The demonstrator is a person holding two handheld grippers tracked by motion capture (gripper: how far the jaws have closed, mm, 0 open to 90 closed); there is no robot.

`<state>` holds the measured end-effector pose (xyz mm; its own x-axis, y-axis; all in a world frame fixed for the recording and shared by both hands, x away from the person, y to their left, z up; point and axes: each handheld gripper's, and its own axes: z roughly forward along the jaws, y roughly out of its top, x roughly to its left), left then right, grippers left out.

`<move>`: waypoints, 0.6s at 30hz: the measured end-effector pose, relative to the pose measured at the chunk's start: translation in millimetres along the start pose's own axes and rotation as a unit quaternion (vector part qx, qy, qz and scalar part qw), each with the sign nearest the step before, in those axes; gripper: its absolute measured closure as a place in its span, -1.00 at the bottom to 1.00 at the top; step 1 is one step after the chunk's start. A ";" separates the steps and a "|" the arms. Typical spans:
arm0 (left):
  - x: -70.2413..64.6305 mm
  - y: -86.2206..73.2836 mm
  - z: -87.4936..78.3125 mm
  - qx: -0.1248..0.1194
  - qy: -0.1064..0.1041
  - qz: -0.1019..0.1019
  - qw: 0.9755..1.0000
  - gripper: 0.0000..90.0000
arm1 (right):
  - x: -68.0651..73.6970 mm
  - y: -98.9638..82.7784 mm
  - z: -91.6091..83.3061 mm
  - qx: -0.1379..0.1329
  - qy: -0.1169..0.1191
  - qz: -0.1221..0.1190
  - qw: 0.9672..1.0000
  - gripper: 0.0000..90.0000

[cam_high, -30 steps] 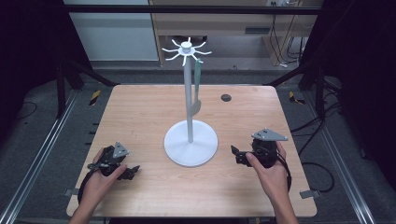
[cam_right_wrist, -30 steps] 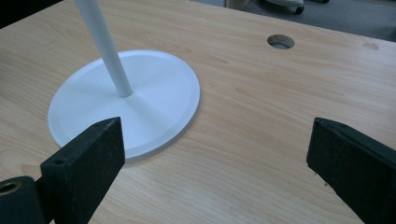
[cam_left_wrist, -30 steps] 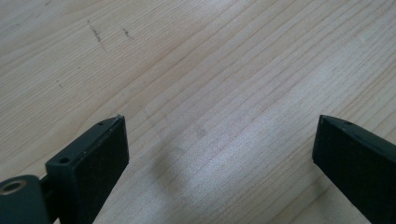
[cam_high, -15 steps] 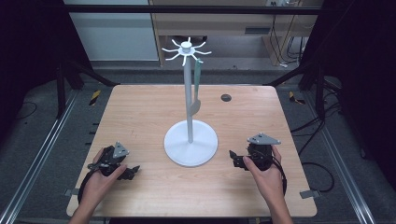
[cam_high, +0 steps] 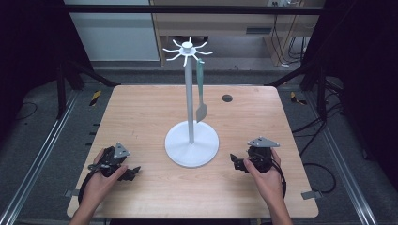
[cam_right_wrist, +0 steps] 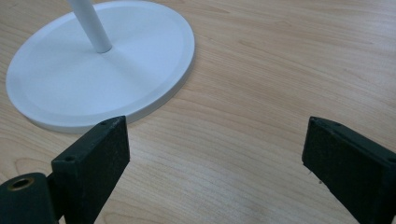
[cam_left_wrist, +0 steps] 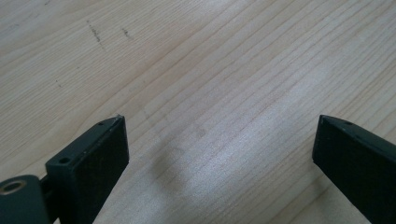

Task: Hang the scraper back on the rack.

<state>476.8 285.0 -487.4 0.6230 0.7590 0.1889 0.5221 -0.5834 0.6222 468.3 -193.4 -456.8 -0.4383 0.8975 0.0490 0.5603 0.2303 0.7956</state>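
Right claw (cam_high: 239, 163): resting low on the wooden table (cam_high: 141, 117) near its front right, gripped by the right hand (cam_high: 264, 171), jaws spread wide with nothing but bare wood between them. Aimed toward the round white base of the stand (cam_high: 192, 143), which lies just beside and ahead of it, apart from the jaw tips in the right gripper view (cam_right_wrist: 212, 154). Left claw (cam_high: 131, 172): down on the table near the front left, held by the left hand (cam_high: 101, 180), jaws likewise wide apart and holding nothing, only wood grain beneath in the left gripper view (cam_left_wrist: 219, 149). Well apart from the stand. Stand upright at mid-table, thin white pole rising to a ring of white hooks. Green-handled spatula (cam_high: 201, 93) hanging from one hook on the right side, blade down beside the pole. Small dark round spot (cam_high: 227, 98) on the table behind and right of the stand.
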 end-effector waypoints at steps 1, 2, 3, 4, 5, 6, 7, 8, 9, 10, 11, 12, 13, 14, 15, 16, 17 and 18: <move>0.0 0.0 0.0 0.000 0.000 0.000 1.000 -0.93 | -0.2 -0.6 1.1 0.001 -0.001 0.000 1.000 -0.82; 0.0 0.0 0.0 0.000 0.000 0.000 1.000 -0.92 | -0.2 -1.2 2.0 0.001 0.001 0.002 1.000 -0.82; 0.0 0.0 0.0 0.000 0.000 0.000 1.000 -0.93 | -0.8 -1.8 3.1 0.002 -0.001 -0.002 1.000 -0.82; 0.0 0.0 0.0 0.000 0.000 0.000 1.000 -0.93 | -0.9 -2.3 4.0 0.004 0.000 0.001 1.000 -0.81; 0.0 0.0 0.0 0.000 0.000 0.000 1.000 -0.92 | -0.8 -2.9 5.2 0.005 -0.001 0.005 1.000 -0.81; 0.0 0.0 0.0 0.000 0.000 0.000 1.000 -0.93 | -2.0 -3.6 6.8 0.004 -0.003 0.000 1.000 -0.81; 0.0 0.0 0.0 0.000 0.000 0.000 1.000 -0.93 | -2.0 -4.0 7.8 0.008 -0.002 0.004 1.000 -0.81; 0.0 0.1 0.0 -0.001 0.000 0.000 1.000 -0.92 | -2.1 -4.3 8.8 0.011 -0.003 0.005 1.000 -0.81; 0.1 0.0 0.0 -0.001 0.000 -0.001 1.000 -0.93 | -2.5 -4.9 10.0 0.011 -0.005 0.006 1.000 -0.81; 0.1 0.0 0.0 -0.001 0.000 0.000 1.000 -0.93 | -3.4 -5.4 11.4 0.012 -0.007 0.003 1.000 -0.81; 0.2 0.0 0.0 -0.001 0.000 -0.001 1.000 -0.93 | -3.8 -6.3 13.1 0.012 -0.011 0.004 1.000 -0.80; 0.2 0.0 0.0 -0.001 0.000 0.000 1.000 -0.92 | -3.5 -7.0 13.9 0.013 -0.010 0.012 1.000 -0.80; 0.2 0.1 -0.2 0.000 0.001 0.000 1.000 -0.92 | -4.3 -8.4 15.6 0.012 -0.016 0.010 1.000 -0.79; 0.3 0.2 -0.4 0.000 0.001 0.000 1.000 -0.93 | -4.5 -9.7 16.8 0.011 -0.017 0.014 1.000 -0.78; 0.2 0.2 -0.4 -0.001 0.001 -0.002 1.000 -0.93 | -5.0 -11.5 18.3 0.008 -0.021 0.014 1.000 -0.78; 0.3 0.3 -0.3 -0.001 0.000 -0.002 1.000 -0.93 | -5.3 -12.7 19.4 0.008 -0.023 0.016 1.000 -0.77; 0.3 0.5 -0.1 -0.001 0.000 -0.002 1.000 -0.92 | -6.4 -14.3 20.3 0.008 -0.024 0.017 1.000 -0.76; 0.4 0.6 0.0 -0.001 0.000 -0.001 1.000 -0.92 | -6.9 -15.3 21.4 0.011 -0.023 0.019 0.999 -0.76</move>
<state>477.3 285.0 -486.9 0.6219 0.7606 0.1866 0.5222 -0.5802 0.6250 477.7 -195.0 -482.2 -0.3837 0.9221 0.0496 0.5908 0.2038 0.7807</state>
